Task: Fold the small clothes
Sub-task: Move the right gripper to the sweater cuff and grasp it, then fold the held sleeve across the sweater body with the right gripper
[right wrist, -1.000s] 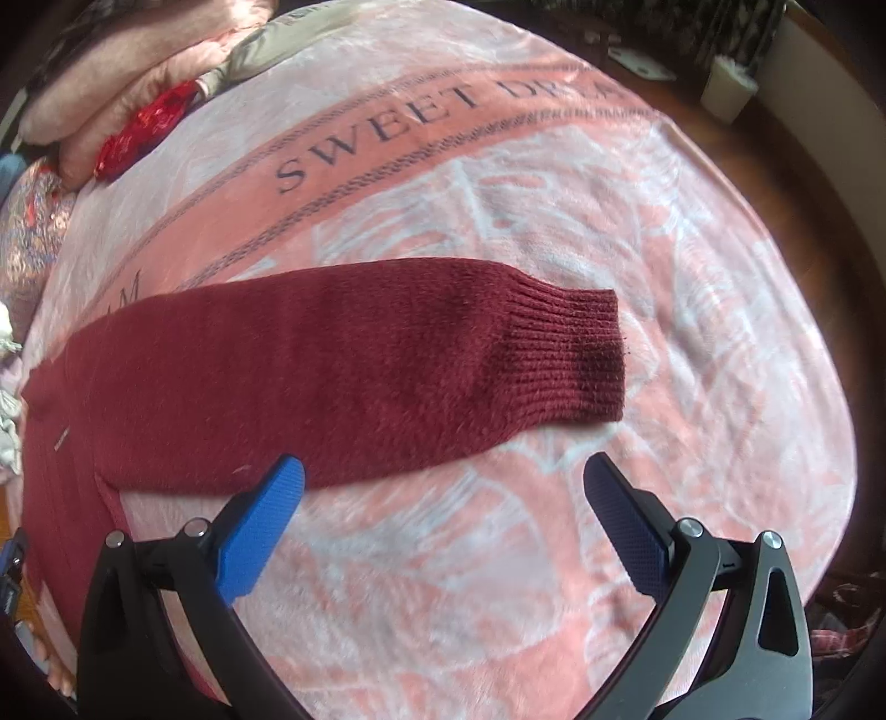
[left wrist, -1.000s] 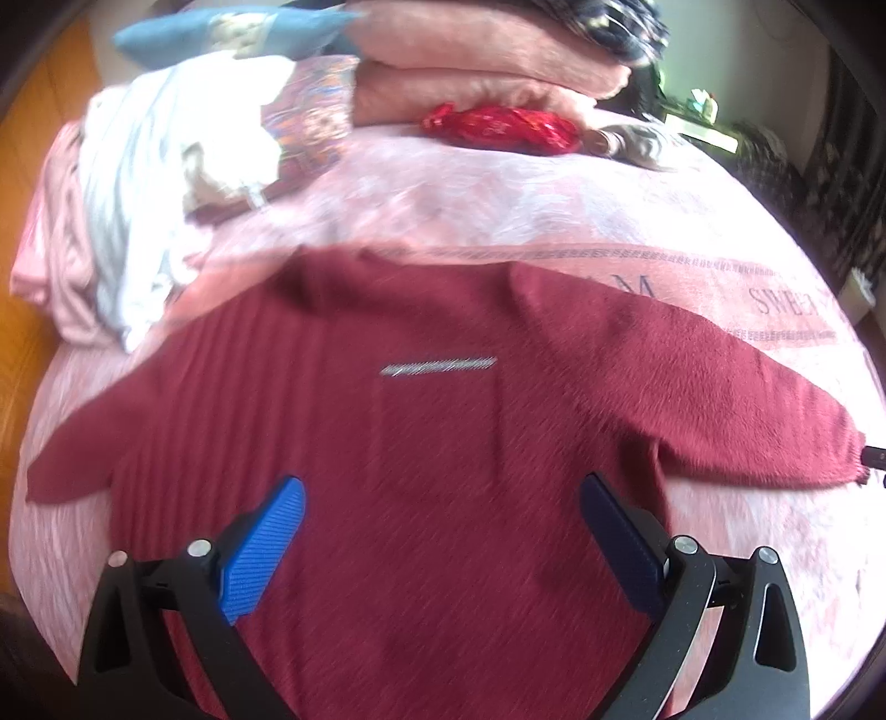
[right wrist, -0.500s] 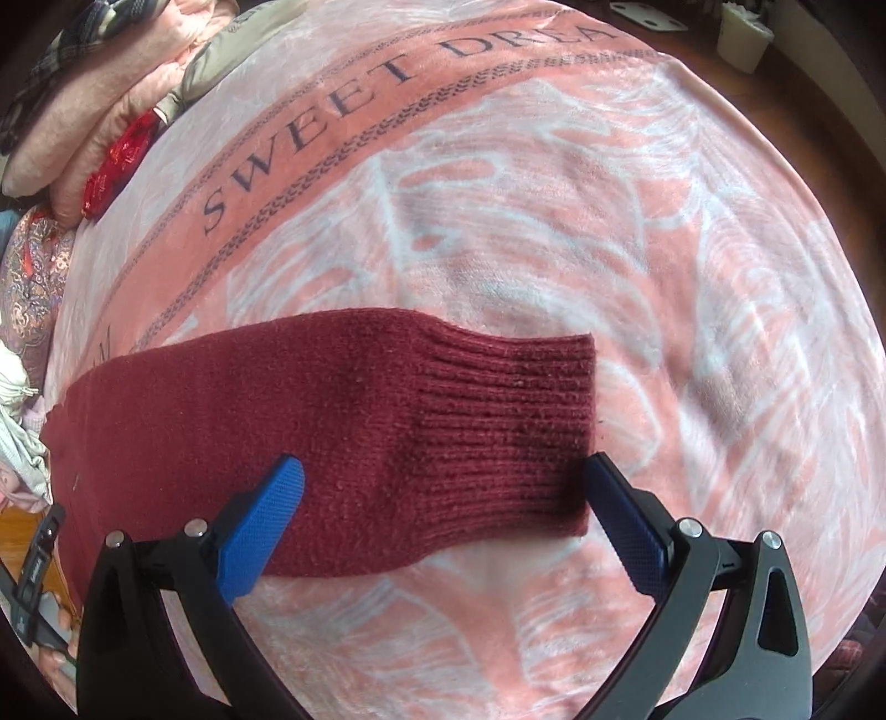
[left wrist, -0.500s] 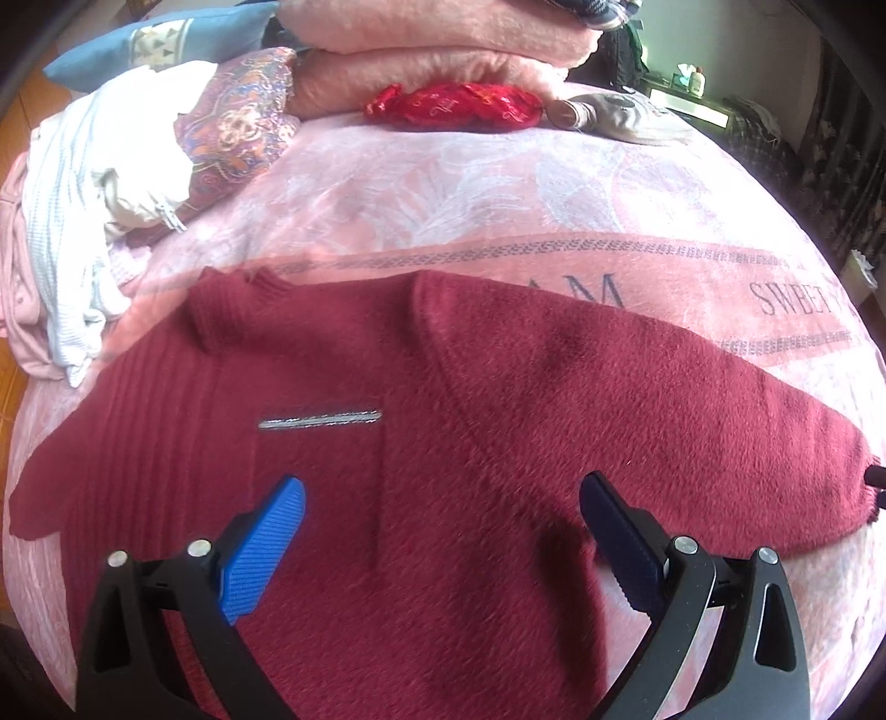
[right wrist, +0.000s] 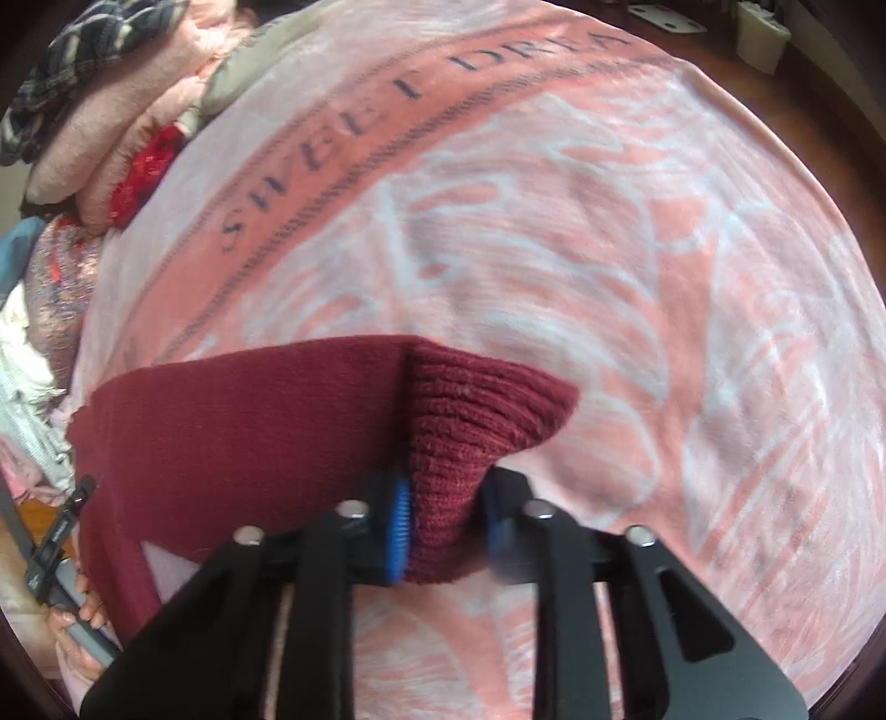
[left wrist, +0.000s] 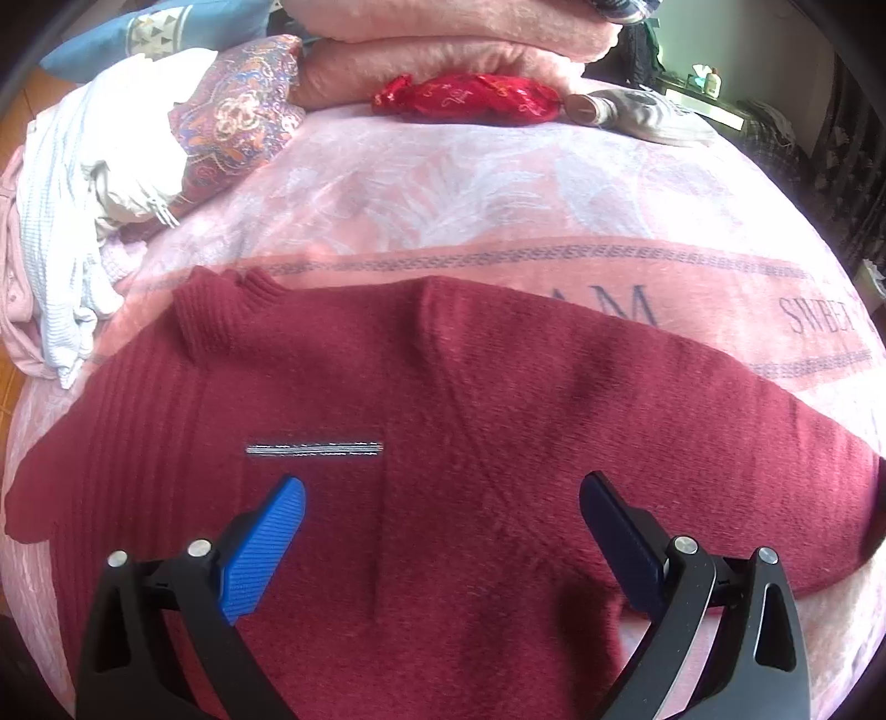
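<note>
A dark red knitted sweater [left wrist: 443,421] lies flat on the pink blanket, collar at the upper left, a small silver stripe on its chest. My left gripper [left wrist: 442,509] is open and empty, low over the sweater's body. In the right wrist view the sweater's sleeve [right wrist: 249,421] runs left, and my right gripper [right wrist: 443,526] is shut on its ribbed cuff [right wrist: 470,421], which bunches up between the blue pads.
A pile of white and pink clothes [left wrist: 72,183] and a patterned cushion [left wrist: 238,122] lie at the left. Folded pink blankets [left wrist: 443,44] and a red bundle [left wrist: 465,99] sit at the back. The pink blanket [right wrist: 609,249] spreads to the right.
My right gripper has moved down onto the sleeve end and shut on the ribbed cuff. My left gripper has shifted slightly rightward over the sweater and stays open.
</note>
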A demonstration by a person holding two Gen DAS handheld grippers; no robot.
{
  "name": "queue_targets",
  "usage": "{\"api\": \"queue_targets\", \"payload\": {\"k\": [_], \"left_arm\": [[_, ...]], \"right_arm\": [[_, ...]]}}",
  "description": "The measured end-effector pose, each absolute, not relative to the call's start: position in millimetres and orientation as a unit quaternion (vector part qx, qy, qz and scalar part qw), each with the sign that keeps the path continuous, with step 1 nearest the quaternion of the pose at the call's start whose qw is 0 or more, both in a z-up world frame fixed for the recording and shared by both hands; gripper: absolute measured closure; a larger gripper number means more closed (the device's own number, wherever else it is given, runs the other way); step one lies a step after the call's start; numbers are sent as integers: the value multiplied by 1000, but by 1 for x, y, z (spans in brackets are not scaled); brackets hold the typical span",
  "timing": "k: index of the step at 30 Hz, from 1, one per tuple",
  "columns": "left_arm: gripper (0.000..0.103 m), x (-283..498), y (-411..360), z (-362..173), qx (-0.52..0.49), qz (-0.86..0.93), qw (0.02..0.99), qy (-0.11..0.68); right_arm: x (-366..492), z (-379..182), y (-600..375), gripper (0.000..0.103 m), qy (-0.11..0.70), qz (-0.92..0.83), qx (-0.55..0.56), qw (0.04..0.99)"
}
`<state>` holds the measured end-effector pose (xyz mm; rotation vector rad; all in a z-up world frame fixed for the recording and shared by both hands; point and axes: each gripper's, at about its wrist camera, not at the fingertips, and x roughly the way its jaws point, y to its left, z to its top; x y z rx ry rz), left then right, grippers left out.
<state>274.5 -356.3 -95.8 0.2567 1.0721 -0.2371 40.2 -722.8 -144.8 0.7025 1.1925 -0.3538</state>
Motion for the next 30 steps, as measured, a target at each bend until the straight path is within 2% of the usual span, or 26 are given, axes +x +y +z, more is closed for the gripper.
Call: {"api": "queue_targets", "payload": {"k": [6,12,13,15,16,18,20,23,30], "left_arm": [[4,281,-341,-93,116,-102,849,506],[4,282,-328,-88,116,-93,852,502],[4,282,-326,-87,115,-92,852,502],[4,281,-323,-87,113,-91,852,504],[4,281,-322,-86,113,-92,851,505],[4,280,-324,-85,111,-96,850,507],[4,276,-329,-83,105,-108,847,511],[4,266,-349,-80,87,-150,834,525],[4,240,-398,-96,80,-234,770,588]], "right_arm": [[86,-95,-641,88,535,-82,239,806],[143,-99,-536,87,546,22,182,818],[152,-103,-524,83,551,39,179,814],[155,-106,-504,62,561,66,179,805],[155,-104,-499,59,559,78,182,805],[151,-93,-502,60,551,81,186,810],[142,-77,-521,52,529,63,203,822],[129,-69,-552,50,517,18,210,830],[106,-93,-594,50,521,-20,245,817]]}}
